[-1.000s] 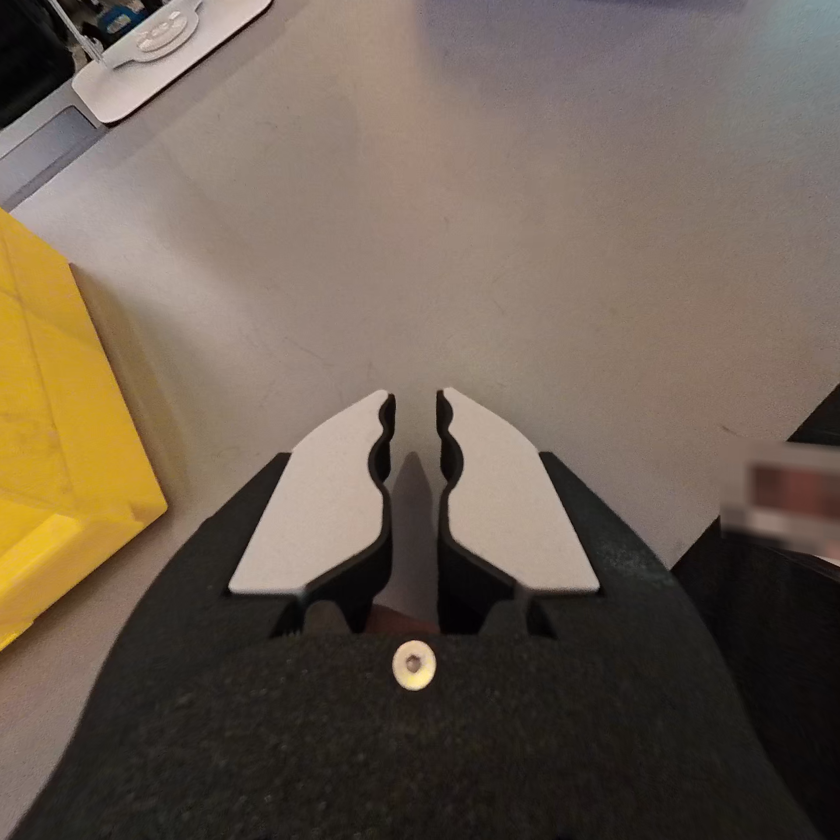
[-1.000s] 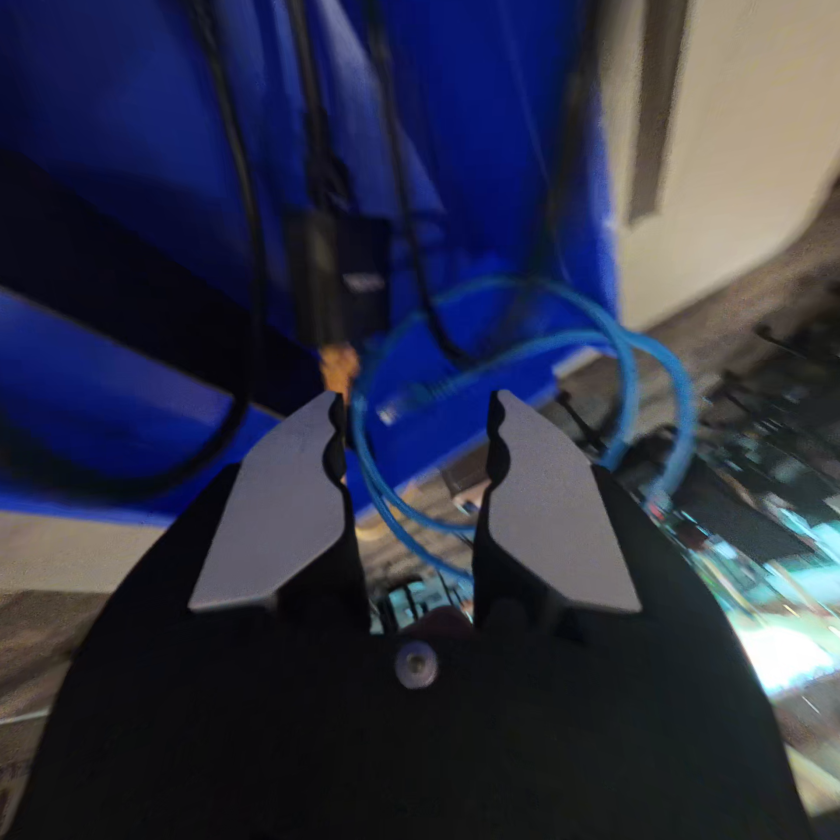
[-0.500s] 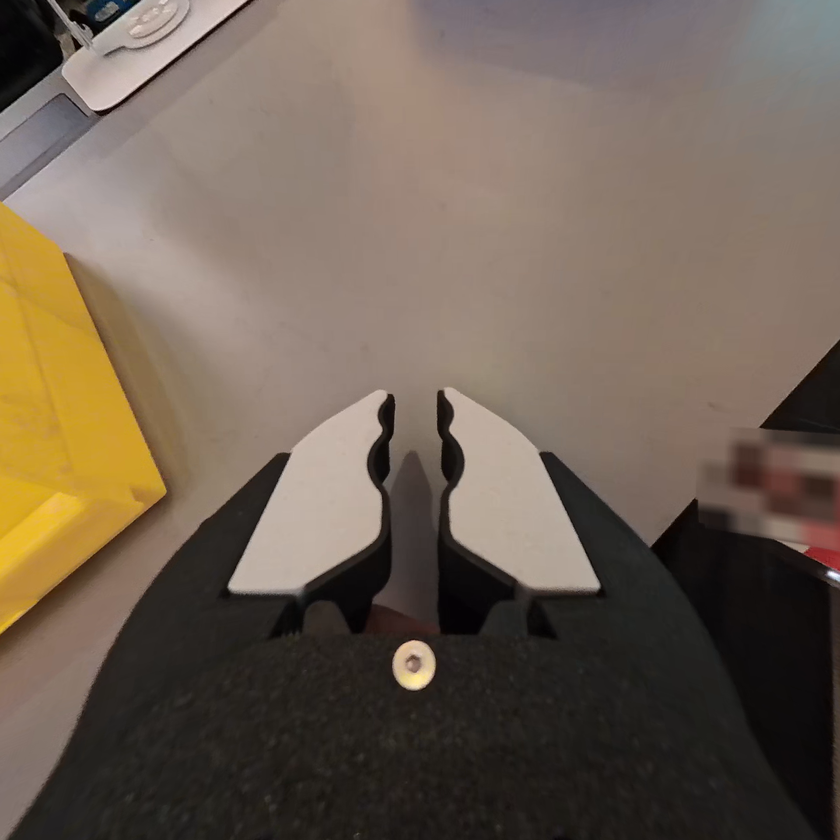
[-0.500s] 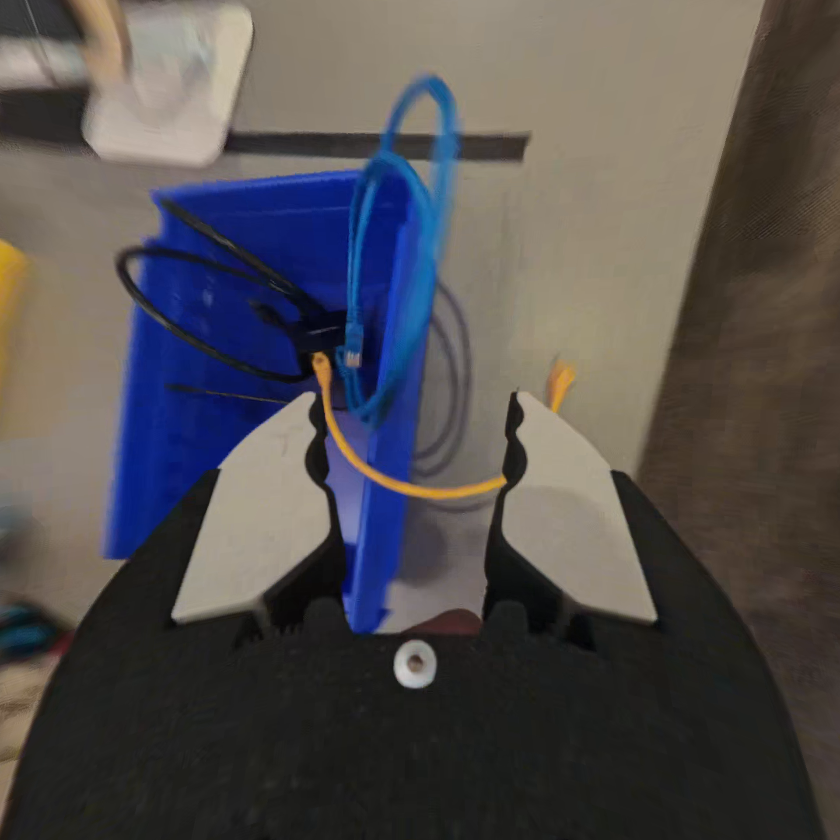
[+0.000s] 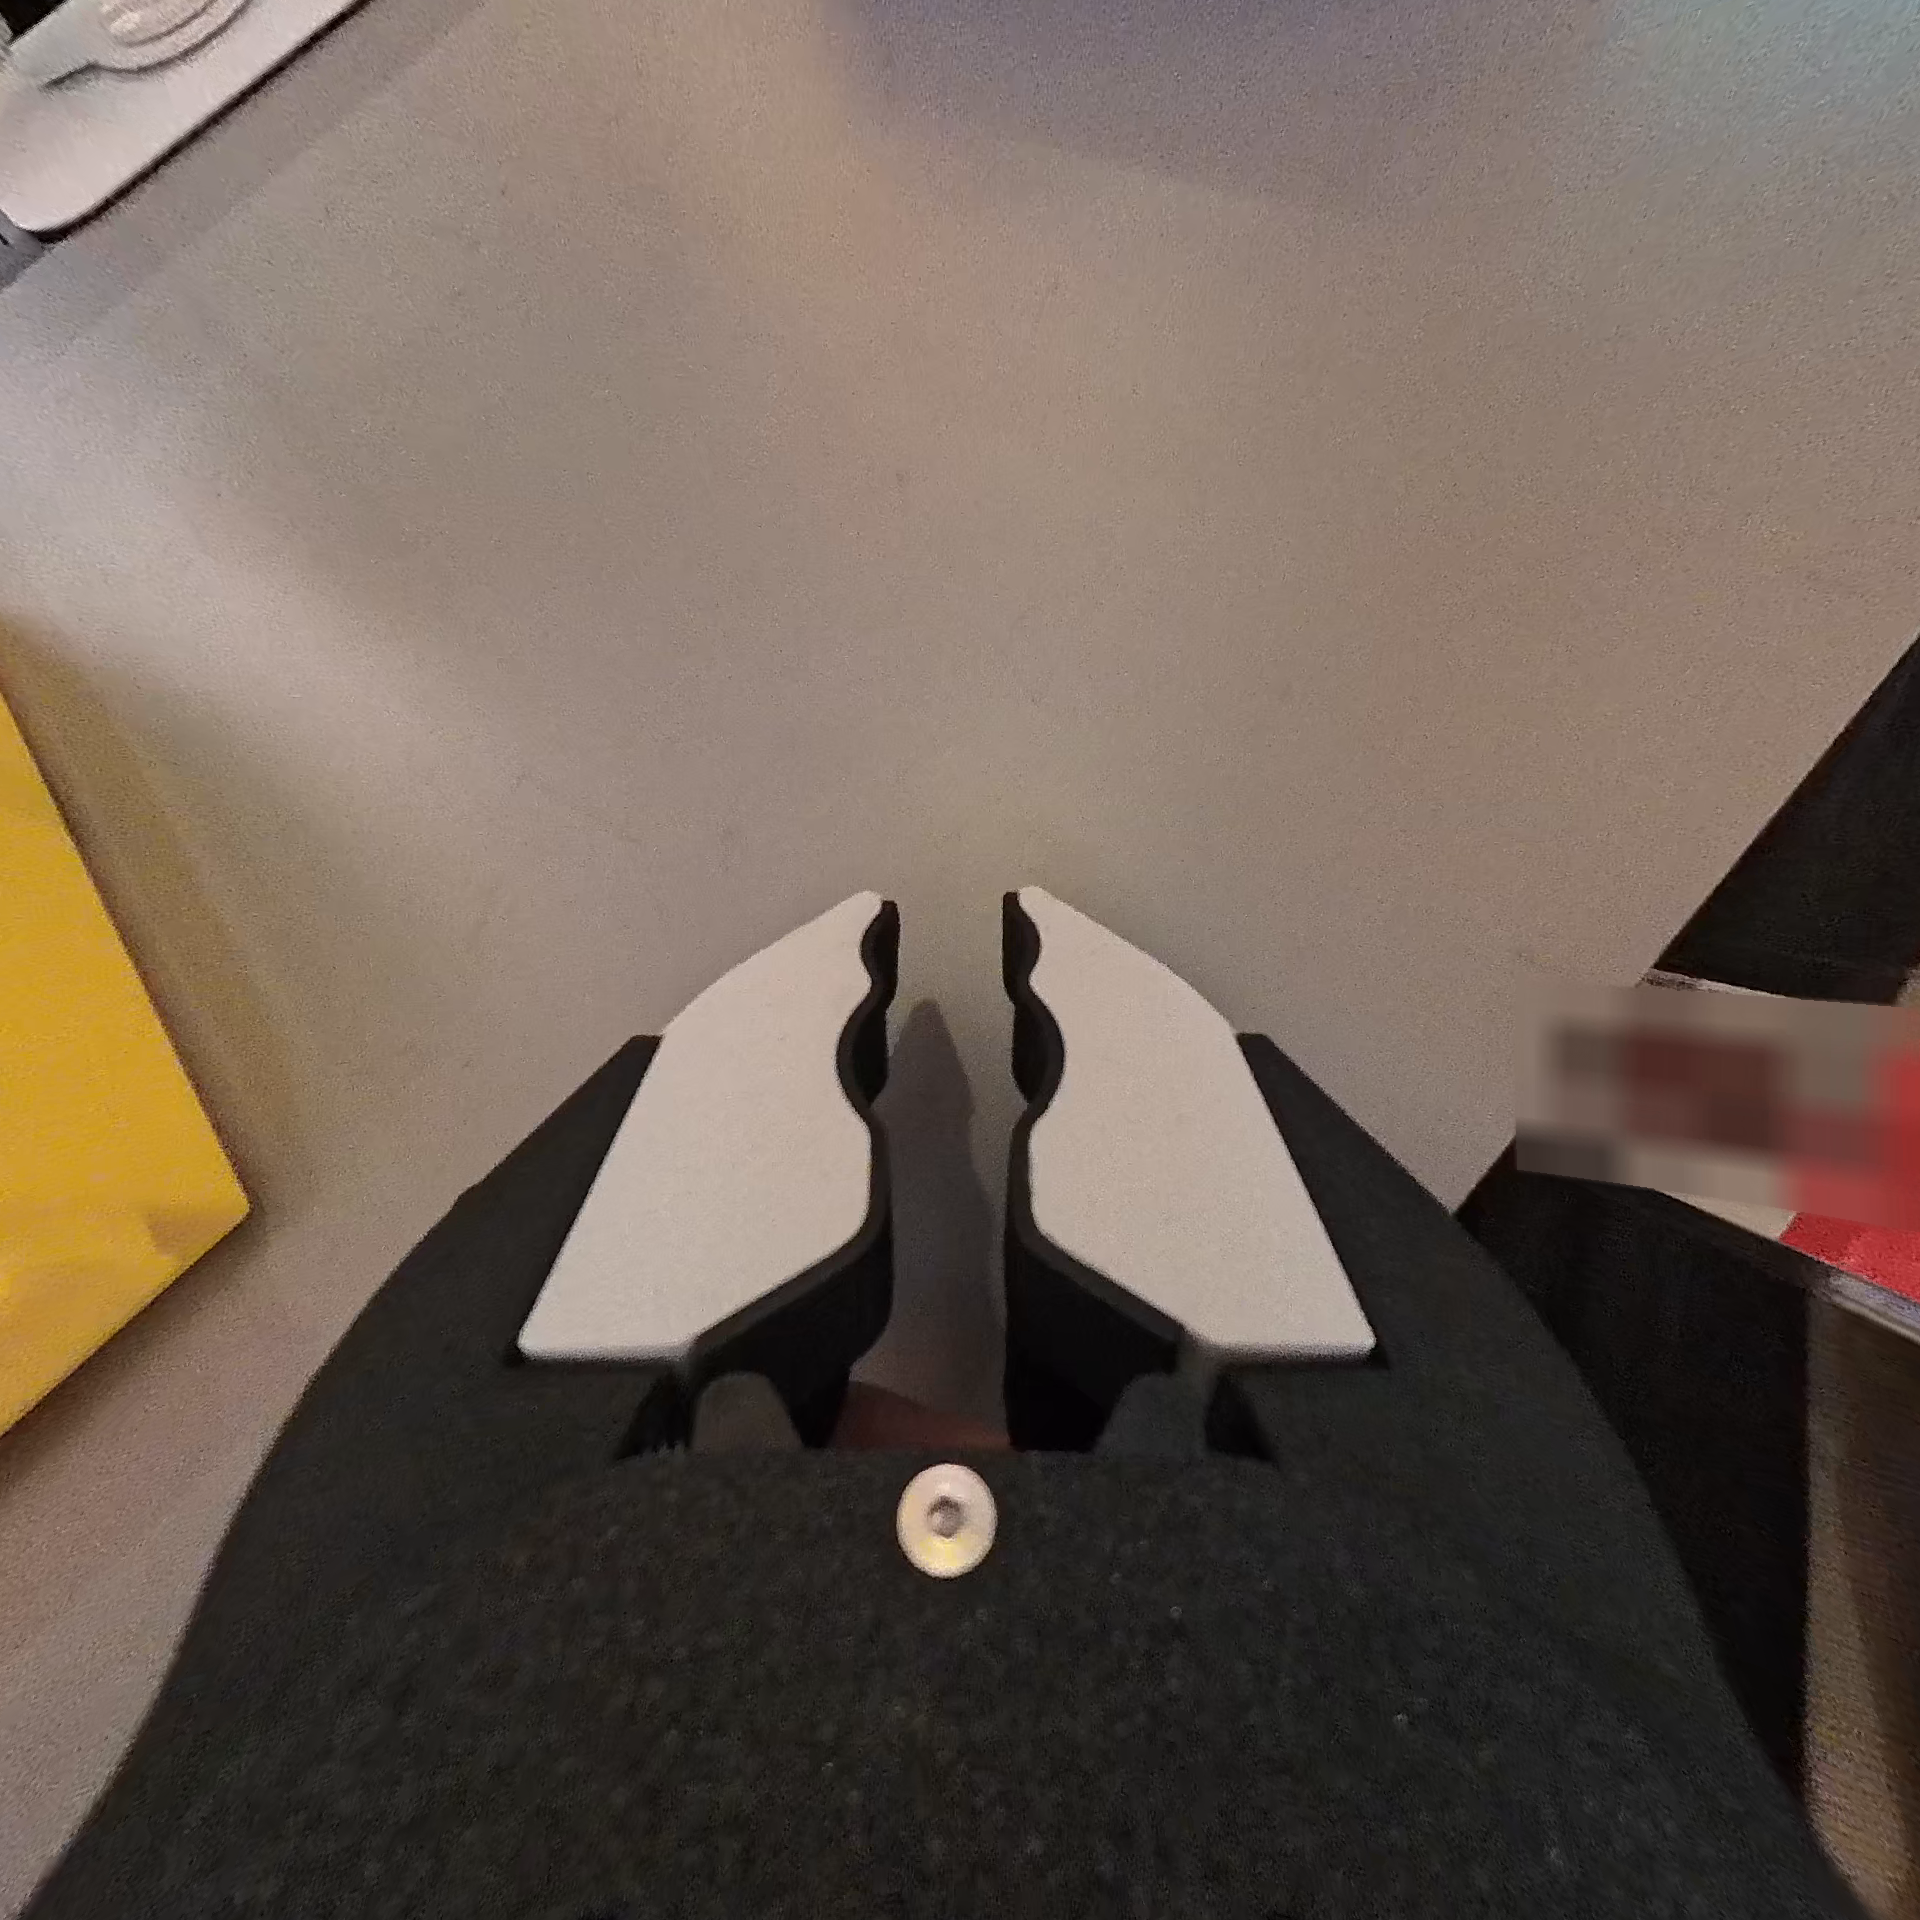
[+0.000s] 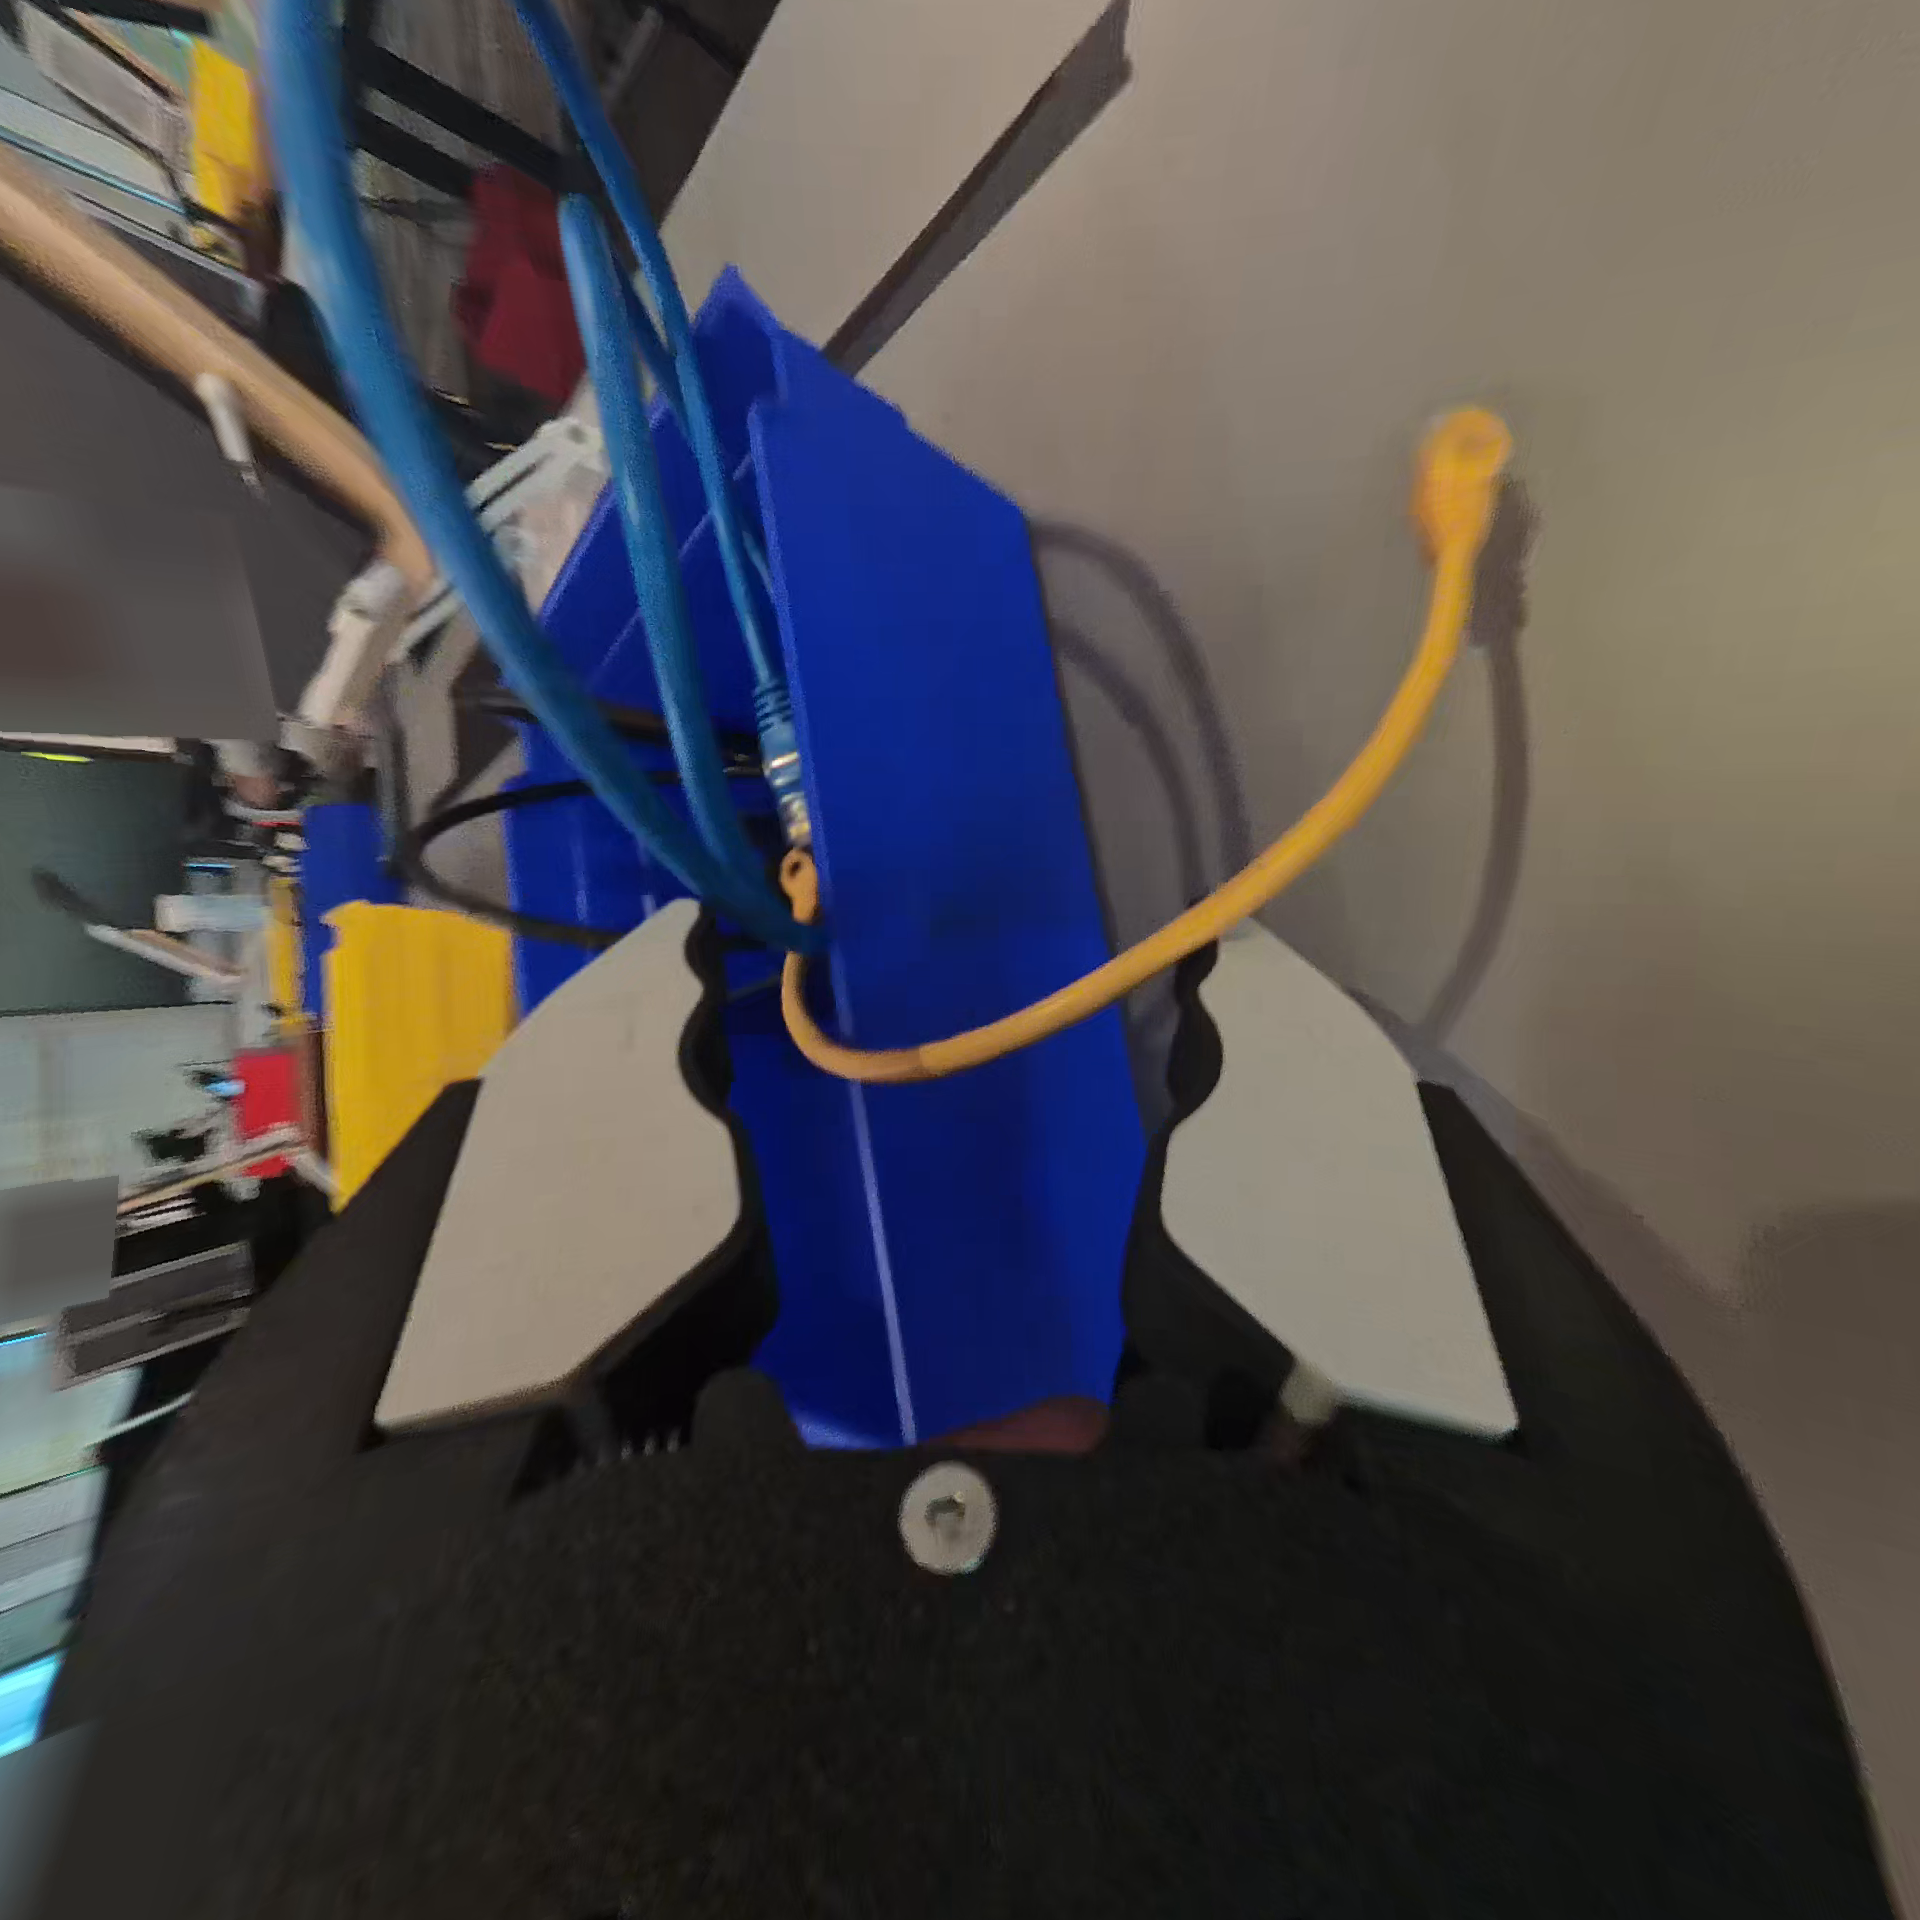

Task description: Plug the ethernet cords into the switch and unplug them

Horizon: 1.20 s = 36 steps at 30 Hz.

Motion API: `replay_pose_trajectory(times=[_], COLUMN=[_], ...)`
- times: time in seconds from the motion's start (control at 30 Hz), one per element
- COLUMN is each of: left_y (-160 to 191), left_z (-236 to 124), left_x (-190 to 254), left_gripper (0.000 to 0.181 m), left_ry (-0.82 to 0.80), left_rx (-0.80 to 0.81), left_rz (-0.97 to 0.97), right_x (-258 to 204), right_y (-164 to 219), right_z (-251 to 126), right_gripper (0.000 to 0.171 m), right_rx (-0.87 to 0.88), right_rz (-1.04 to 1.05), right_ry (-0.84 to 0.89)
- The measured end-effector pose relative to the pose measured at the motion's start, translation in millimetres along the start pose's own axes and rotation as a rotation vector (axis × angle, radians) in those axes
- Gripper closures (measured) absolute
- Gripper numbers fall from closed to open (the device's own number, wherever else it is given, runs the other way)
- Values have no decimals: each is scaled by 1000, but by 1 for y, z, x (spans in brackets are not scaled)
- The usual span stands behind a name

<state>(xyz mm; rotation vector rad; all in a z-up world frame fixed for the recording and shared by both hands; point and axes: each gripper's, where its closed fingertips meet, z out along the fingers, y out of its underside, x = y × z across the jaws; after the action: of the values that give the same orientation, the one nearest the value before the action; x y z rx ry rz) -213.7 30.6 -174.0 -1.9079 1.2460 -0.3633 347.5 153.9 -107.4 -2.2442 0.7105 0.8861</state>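
Note:
In the right wrist view, my right gripper point(image 6: 945, 966) is open and empty, its jaws wide apart over a blue bin point(image 6: 935, 727). Blue ethernet cords point(image 6: 623, 540) loop out of the bin, and one blue plug point(image 6: 777, 727) hangs at its rim. A yellow ethernet cord point(image 6: 1299, 831) runs from inside the bin across the gap between my fingers to its plug point(image 6: 1460, 457) on the grey table. A black cable point(image 6: 457, 821) lies in the bin. I cannot make out the switch. My left gripper point(image 5: 948, 914) hovers empty over the bare table with only a narrow gap.
A yellow bin point(image 5: 73, 1091) stands left of my left gripper, and a white flat object point(image 5: 125, 114) lies at the far left corner. The table edge point(image 5: 1714, 894) and dark items are at the right. A second yellow bin point(image 6: 405, 1039) and clutter sit left of the blue bin. Spacing between my two grippers at the tips: around 60 cm.
The right view has swung and rolled, and now looks along the blue bin's side with the yellow cord between wider-spread fingers. The left gripper has drifted slightly right, its gap unchanged.

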Motion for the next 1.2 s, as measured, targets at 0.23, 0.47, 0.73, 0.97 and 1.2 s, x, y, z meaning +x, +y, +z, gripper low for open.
replay_pose_trajectory(times=[0.23, 0.47, 0.73, 0.97, 1.2], left_y=[5, 10, 11, -1, -17], left_z=[2, 2, 6, -3, -34], left_x=[2, 1, 5, -5, -40], left_gripper=[163, 163, 163, 161, 158], left_ry=[-22, -33, -25, -36, -130], left_rx=[-29, -45, -65, 14, 169], left_rz=[48, 70, 98, 9, -155], right_x=[-43, -109, -57, -35, -90], right_y=[-45, -6, -48, -51, -20], right_z=[1, 27, 46, 42, -32], right_gripper=[162, 165, 164, 141, 130], right_rx=[95, -82, -253, -332, 35], right_rz=[-590, -1474, -1349, -1236, -1117], right_ry=[332, 569, 880, 876, 676])
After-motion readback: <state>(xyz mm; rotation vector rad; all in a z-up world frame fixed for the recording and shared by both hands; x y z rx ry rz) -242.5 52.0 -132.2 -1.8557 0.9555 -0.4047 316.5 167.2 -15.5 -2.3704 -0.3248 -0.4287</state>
